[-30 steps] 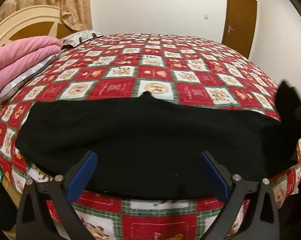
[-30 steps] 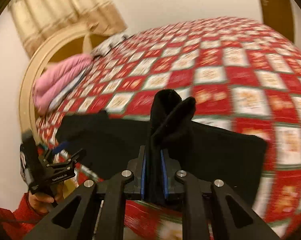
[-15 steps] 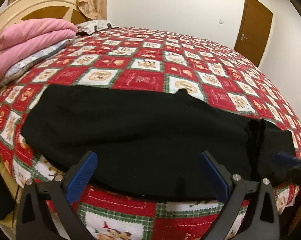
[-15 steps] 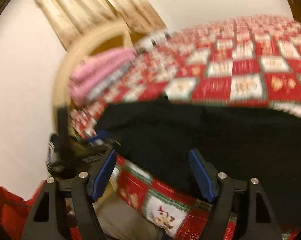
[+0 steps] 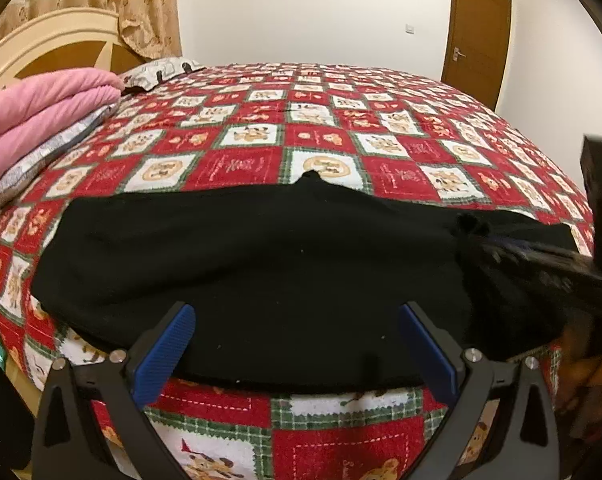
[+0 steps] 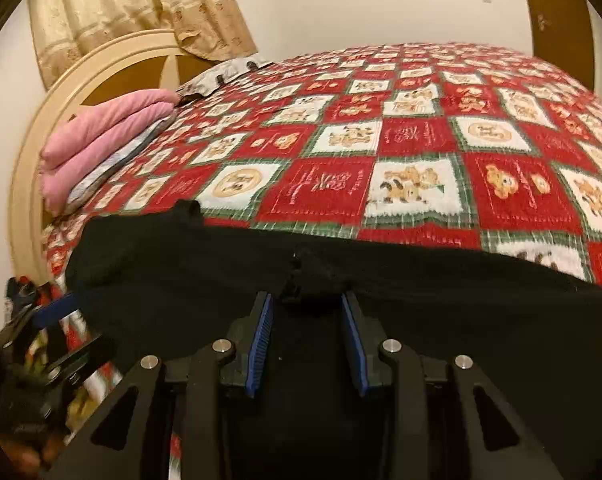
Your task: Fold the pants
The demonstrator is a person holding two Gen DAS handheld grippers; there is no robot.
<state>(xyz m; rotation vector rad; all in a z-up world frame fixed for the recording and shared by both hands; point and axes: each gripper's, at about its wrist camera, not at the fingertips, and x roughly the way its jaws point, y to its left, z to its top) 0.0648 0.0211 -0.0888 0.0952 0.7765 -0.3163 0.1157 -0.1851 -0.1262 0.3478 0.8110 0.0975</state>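
Note:
Black pants (image 5: pixel 261 264) lie spread along the near edge of the bed, with a folded-over layer at their right end. My left gripper (image 5: pixel 297 344) is open and empty, its blue pads over the pants' near edge. My right gripper (image 6: pixel 307 332) is low over the black pants (image 6: pixel 421 312), its jaws partly closed around a raised bunch of cloth (image 6: pixel 313 280). In the left wrist view, the right gripper (image 5: pixel 541 264) shows blurred over the pants' right end.
The bed has a red, white and green checked cover (image 5: pixel 301 136). Folded pink bedding (image 5: pixel 41 112) sits at the left by the cream headboard (image 5: pixel 41 44). A brown door (image 5: pixel 477 32) is at the far right.
My right gripper let go of the lifted pants end, opened, swung left, then came down over the pants with jaws narrowing on a bunch of cloth. The left gripper stayed open, shifting slightly.

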